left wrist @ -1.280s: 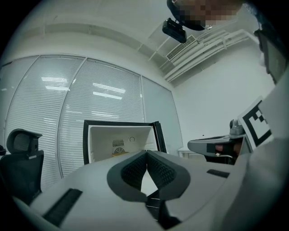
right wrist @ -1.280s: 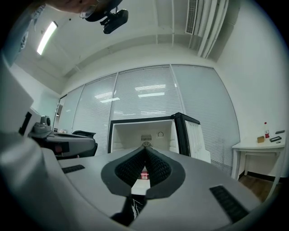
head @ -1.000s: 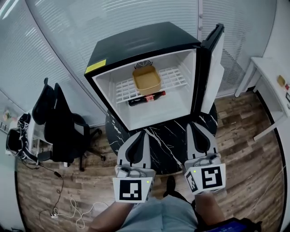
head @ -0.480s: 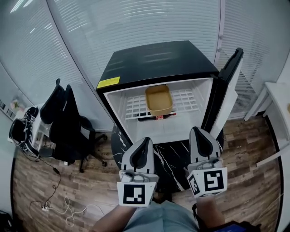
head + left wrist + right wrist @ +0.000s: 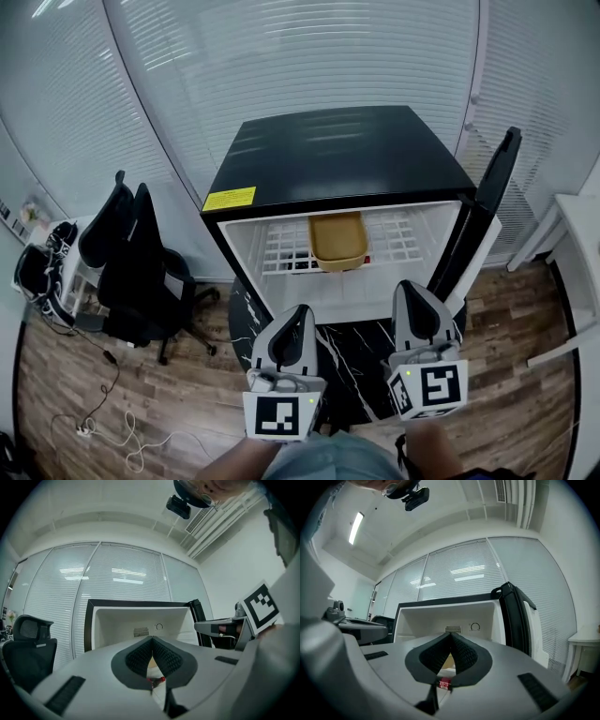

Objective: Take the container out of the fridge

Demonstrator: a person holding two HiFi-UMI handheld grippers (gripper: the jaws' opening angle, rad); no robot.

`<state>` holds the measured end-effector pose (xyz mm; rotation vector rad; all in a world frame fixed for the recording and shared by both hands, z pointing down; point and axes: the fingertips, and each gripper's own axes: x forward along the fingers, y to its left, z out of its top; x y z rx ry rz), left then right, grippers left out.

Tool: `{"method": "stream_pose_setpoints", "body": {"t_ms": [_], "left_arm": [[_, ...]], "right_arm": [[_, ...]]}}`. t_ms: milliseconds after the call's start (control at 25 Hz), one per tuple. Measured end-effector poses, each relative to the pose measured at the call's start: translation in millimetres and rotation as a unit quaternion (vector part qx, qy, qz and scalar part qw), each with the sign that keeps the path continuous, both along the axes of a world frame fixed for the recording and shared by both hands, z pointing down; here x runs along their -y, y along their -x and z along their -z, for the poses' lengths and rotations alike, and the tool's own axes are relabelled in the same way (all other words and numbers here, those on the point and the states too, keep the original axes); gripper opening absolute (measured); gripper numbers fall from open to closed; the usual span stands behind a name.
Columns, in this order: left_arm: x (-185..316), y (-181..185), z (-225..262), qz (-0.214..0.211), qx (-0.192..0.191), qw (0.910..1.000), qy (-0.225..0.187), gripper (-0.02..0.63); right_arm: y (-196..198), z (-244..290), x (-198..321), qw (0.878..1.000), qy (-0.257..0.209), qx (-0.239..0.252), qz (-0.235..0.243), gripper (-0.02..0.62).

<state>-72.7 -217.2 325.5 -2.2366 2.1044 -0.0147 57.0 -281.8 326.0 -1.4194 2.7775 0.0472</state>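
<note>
At the lower edge of the head view, the left gripper (image 5: 302,311) and the right gripper (image 5: 411,287) are held side by side, level, both pointing at the open front of the fridge (image 5: 347,155). Each gripper view shows the ribbed pads pressed together at the tips with nothing between them. Both grippers are empty.

The container (image 5: 338,240), a tan open tub with rounded corners, sits on the white wire shelf (image 5: 277,251) inside the fridge, straight ahead of the grippers and well apart from them. Laterally it lies between the two lines of approach, somewhat closer to the left gripper's line. In reach, neither gripper is clearly nearer. One short wall faces the opening. The long axis appears to run front to back, though the steep viewing angle leaves this uncertain.

The door (image 5: 492,202) stands swung open at the right, just beside the right gripper's path. The dark marbled table (image 5: 352,352) lies below the tips.

Judgement: the approach is straight forward at shelf height, with the jaws spread before the facing wall is reached.
</note>
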Motion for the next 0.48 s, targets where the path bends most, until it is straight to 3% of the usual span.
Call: {"method": "stream_pose_setpoints", "body": {"t_ms": [480], "left_arm": [[44.7,24.3,-7.7,-0.001,-0.006,1.0,0.003,0.014]], "right_arm": [[26.2,-14.4,47.0,1.0,0.018,-0.025,0.002,0.014]]}}
